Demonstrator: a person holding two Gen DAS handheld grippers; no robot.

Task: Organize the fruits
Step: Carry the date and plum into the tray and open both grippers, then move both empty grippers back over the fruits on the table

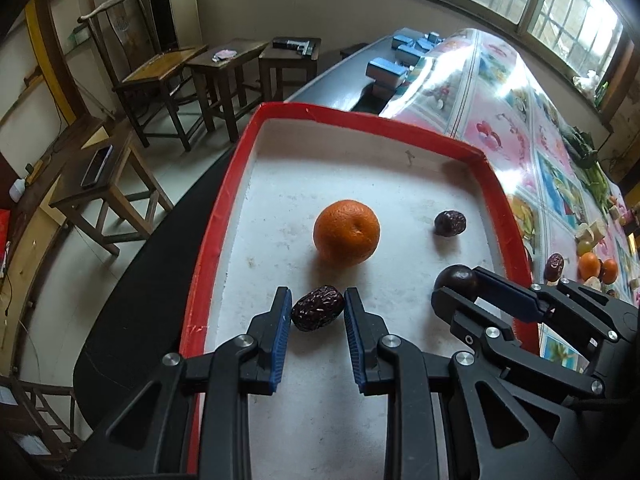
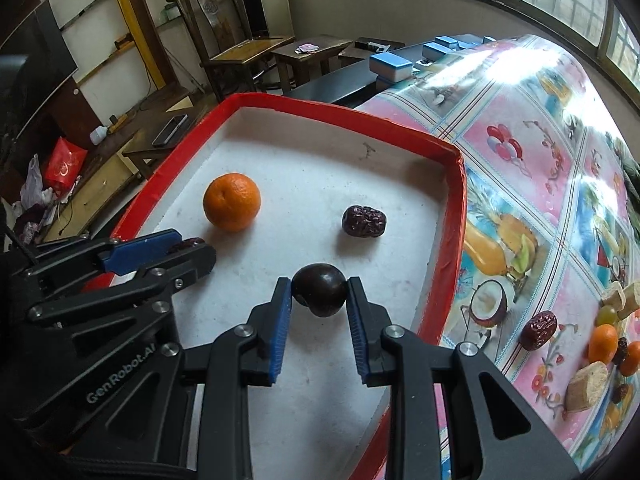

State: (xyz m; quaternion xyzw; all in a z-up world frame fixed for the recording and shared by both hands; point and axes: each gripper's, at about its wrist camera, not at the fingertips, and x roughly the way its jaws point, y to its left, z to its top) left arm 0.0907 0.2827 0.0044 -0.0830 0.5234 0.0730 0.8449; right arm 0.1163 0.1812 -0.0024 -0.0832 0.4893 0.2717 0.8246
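A red-rimmed white tray (image 1: 224,216) holds an orange (image 1: 346,232), a wrinkled red date (image 1: 450,223) and two more fruits. My left gripper (image 1: 317,304) is low over the tray's near left, shut on a second wrinkled date (image 1: 318,308) that touches the tray floor. In the right wrist view this gripper (image 2: 192,245) shows at the left, with the date mostly hidden. My right gripper (image 2: 319,292) is shut on a smooth dark plum (image 2: 320,294) near the tray's right wall (image 2: 452,216). The orange (image 2: 232,202) and the loose date (image 2: 364,221) lie beyond it.
More fruit lies on the floral tablecloth (image 2: 520,140) to the right of the tray: a date (image 2: 538,330), oranges (image 2: 602,344) and tan cork-like chunks (image 2: 586,386). Blue-topped boxes (image 1: 386,72) sit at the table's far end. Wooden stools and a chair (image 1: 160,68) stand off to the left.
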